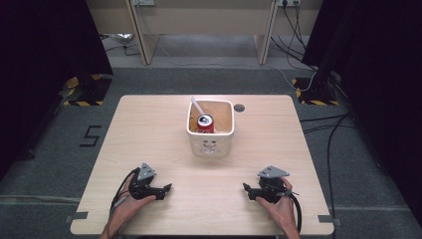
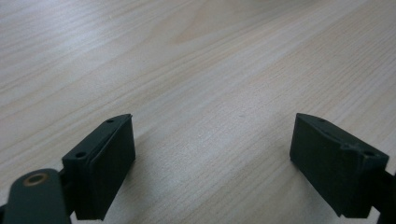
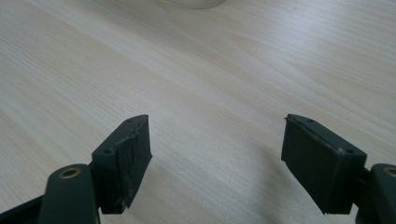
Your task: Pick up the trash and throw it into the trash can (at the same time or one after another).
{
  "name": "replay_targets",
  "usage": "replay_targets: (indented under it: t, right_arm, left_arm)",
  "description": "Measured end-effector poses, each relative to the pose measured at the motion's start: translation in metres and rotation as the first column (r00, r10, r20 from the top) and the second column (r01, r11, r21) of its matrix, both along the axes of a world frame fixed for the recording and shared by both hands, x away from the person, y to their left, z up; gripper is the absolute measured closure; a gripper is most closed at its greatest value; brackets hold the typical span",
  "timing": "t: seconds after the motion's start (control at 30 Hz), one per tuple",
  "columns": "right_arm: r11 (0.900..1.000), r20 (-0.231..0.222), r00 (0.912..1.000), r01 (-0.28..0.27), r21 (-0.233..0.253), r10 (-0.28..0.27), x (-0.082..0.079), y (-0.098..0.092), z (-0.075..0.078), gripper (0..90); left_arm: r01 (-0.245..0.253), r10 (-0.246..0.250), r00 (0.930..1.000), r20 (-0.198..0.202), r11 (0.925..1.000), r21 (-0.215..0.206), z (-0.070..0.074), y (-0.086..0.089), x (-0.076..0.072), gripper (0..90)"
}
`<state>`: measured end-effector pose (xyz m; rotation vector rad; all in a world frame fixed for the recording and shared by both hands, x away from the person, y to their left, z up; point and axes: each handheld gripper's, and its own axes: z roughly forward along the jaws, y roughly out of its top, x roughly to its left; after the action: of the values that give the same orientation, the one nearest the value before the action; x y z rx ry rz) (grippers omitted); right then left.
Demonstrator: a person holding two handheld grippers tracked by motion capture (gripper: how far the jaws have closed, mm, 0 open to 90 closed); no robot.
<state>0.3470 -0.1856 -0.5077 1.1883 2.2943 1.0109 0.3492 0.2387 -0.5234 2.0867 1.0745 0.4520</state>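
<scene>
Plainly, the pale square wooden table [image 1: 149, 149] carries little: a cream square plastic basket [image 1: 211, 142] stands at its middle toward the far edge, and inside it a red metal drink can [image 1: 205, 123] stands upright beside a white plastic utensil handle [image 1: 197, 105] leaning on the far left corner. The left gripper [image 1: 168, 187] and the right gripper [image 1: 245, 187] rest on the near part of the table, well apart from the basket, each with jaws spread wide and holding nothing. Likely risks: the basket wall may block a jaw reaching for the can, the round can may slip or tip in a skewed pinch, and the handle may be knocked. The can's lettering is too small to read; a black "5" [image 1: 91, 135] marks the floor at the left.
</scene>
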Motion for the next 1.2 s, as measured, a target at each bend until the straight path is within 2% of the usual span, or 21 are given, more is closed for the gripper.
replay_targets:
  t: [0.13,0.37,0.43,0.7,1.2]
  right_arm:
    - [1.000,0.010,0.9999,0.002,0.002,-0.002,-0.003,-0.002,0.000,24.2]
    - [1.000,-0.009,0.9999,0.011,0.005,-0.011,-0.010,-0.007,-0.005,22.5]
    - [1.000,-0.016,0.9998,0.015,-0.011,-0.015,-0.012,-0.009,-0.007,21.5]
    - [0.999,-0.007,0.9996,0.028,-0.019,-0.028,-0.018,-0.013,-0.009,16.7]
    - [0.999,-0.010,0.9994,0.032,-0.023,-0.032,-0.019,-0.013,-0.009,14.3]
  left_arm:
    - [-0.001,0.001,1.0000,0.000,1.0000,0.001,0.000,0.000,0.000,13.2]
    - [0.000,0.000,1.0000,0.000,1.0000,0.002,0.000,0.000,0.000,13.2]
    - [0.000,0.000,1.0000,-0.001,1.0000,0.002,0.000,0.000,0.000,13.2]
    - [0.000,0.000,1.0000,0.001,1.0000,0.001,0.000,0.000,0.000,13.2]
    - [0.000,0.000,1.0000,0.001,1.0000,0.001,0.000,0.000,0.000,13.2]
